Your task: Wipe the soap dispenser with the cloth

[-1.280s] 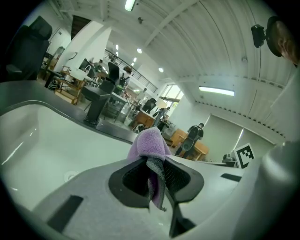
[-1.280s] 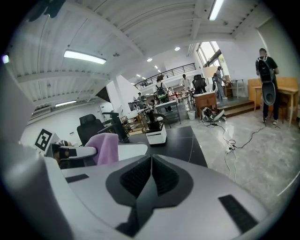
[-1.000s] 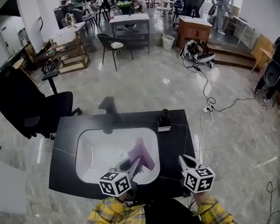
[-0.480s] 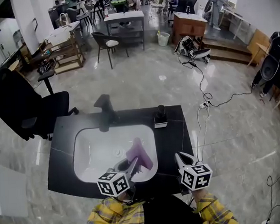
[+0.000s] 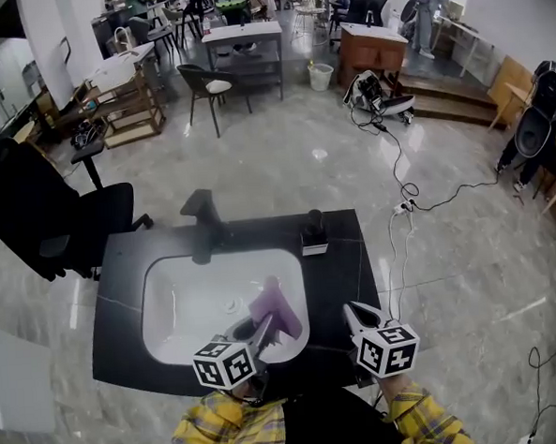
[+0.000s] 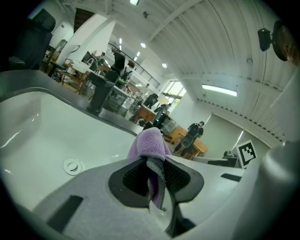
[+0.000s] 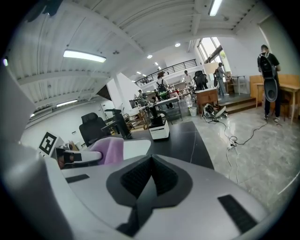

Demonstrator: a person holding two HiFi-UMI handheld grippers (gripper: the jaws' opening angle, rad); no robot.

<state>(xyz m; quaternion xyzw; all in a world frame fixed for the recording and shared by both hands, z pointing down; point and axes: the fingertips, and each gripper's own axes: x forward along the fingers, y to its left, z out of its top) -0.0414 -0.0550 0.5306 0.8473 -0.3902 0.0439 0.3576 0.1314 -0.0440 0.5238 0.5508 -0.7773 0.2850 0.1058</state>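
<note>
Cloth [image 5: 276, 310], one purple piece, is clamped in the left gripper [image 5: 264, 328] over the sink [image 5: 171, 307], with its long axis pointing away from the person. One dispenser [image 5: 312, 231] stands upright at the counter's [image 5: 342, 269] back, well apart. The right gripper [image 5: 354, 311] is closed and empty. Only the left gripper view shows the pads pinching the cloth's fold.

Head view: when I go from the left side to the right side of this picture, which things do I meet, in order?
Office chair → faucet → cloth → soap dispenser → cable on the floor.
</note>
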